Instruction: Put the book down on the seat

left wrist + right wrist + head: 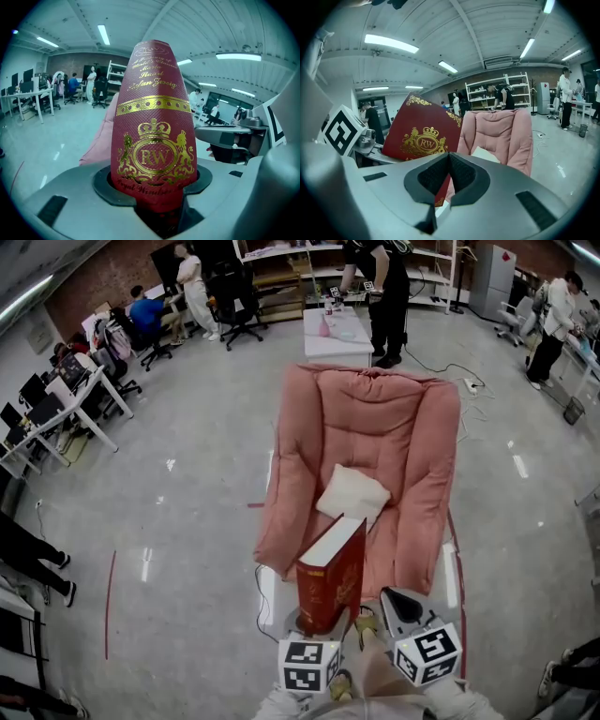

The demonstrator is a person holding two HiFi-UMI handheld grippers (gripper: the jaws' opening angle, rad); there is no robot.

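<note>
Well, thick pebbly red book (330, 582) w/ gilt

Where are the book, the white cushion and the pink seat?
book (333, 582), head view, on its red cover
white cushion (353, 495), head view, on its middle
pink seat (386, 418), head view, on the bare backrest padding

Pink padded seat (389, 427) on the grey floor (187, 493)
The seat stands directly on the glossy floor, its backrest at the far end. One small white cushion (353, 495) lies askew on the seat pad, about midway between the side edges, just in front of the backrest.
</note>
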